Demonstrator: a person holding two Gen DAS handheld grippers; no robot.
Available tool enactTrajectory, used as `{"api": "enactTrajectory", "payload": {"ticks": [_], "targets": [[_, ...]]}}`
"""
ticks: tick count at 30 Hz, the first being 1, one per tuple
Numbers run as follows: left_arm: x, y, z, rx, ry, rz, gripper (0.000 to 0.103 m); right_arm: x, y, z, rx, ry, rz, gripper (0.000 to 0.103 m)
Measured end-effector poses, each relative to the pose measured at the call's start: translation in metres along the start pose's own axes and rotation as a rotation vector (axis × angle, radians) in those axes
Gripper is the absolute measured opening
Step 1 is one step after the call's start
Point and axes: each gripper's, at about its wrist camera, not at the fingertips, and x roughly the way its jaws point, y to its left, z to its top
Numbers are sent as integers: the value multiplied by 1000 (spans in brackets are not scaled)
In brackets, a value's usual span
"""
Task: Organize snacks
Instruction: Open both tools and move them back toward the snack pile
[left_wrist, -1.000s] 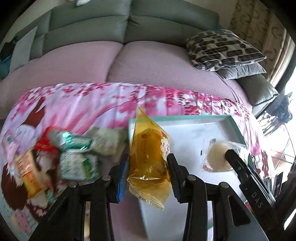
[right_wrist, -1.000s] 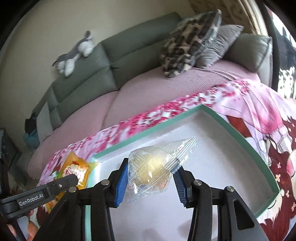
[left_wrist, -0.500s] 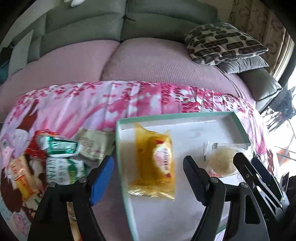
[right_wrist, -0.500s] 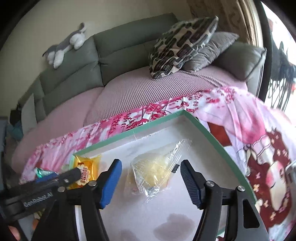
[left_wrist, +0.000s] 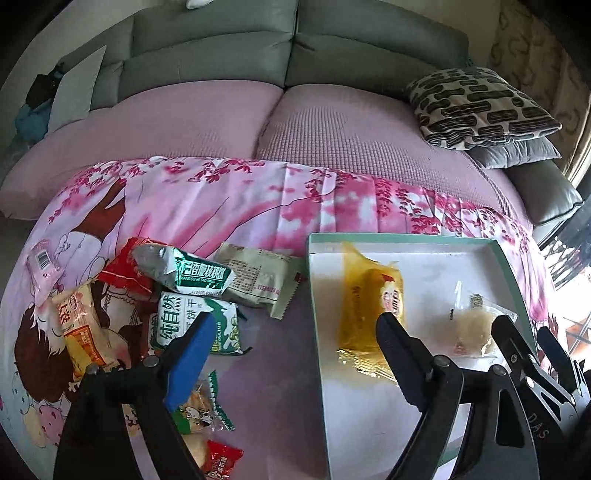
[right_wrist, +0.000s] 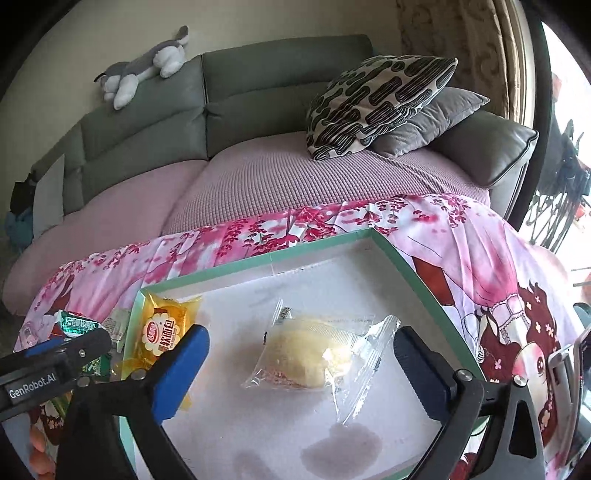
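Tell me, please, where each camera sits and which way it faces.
Left wrist: on the left claw, looking down at loose snacks and tray; its open fingers show.
Right wrist: on the right claw, looking down into the tray; open fingers show.
Shared: yellow packet, clear packet, sofa.

The tray (right_wrist: 417, 275) has a teal rim and a white floor. The cloth (left_wrist: 229, 199) is pink with red blossom print. One snack packet (right_wrist: 162, 332) is yellow-orange; the other wrapper (right_wrist: 325, 354) is clear over pale yellow. The cushion (right_wrist: 376, 99) is cream with black marks.
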Motion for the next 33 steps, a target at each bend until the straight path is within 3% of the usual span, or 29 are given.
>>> {"api": "enactTrajectory", "payload": {"ticks": [6, 9, 29, 33], "targets": [[5, 5, -1, -10, 7, 16, 89, 2, 0, 0, 1, 11, -12, 103], [6, 9, -1, -20, -2, 37, 98, 1, -2, 0, 19, 13, -6, 103], [-9, 49, -4, -101, -81, 85, 103, -16, 10, 6, 0, -19, -19, 103], [-10, 64, -5, -123, -55, 147, 103, -16, 25, 5, -37, -16, 4, 103]]}}
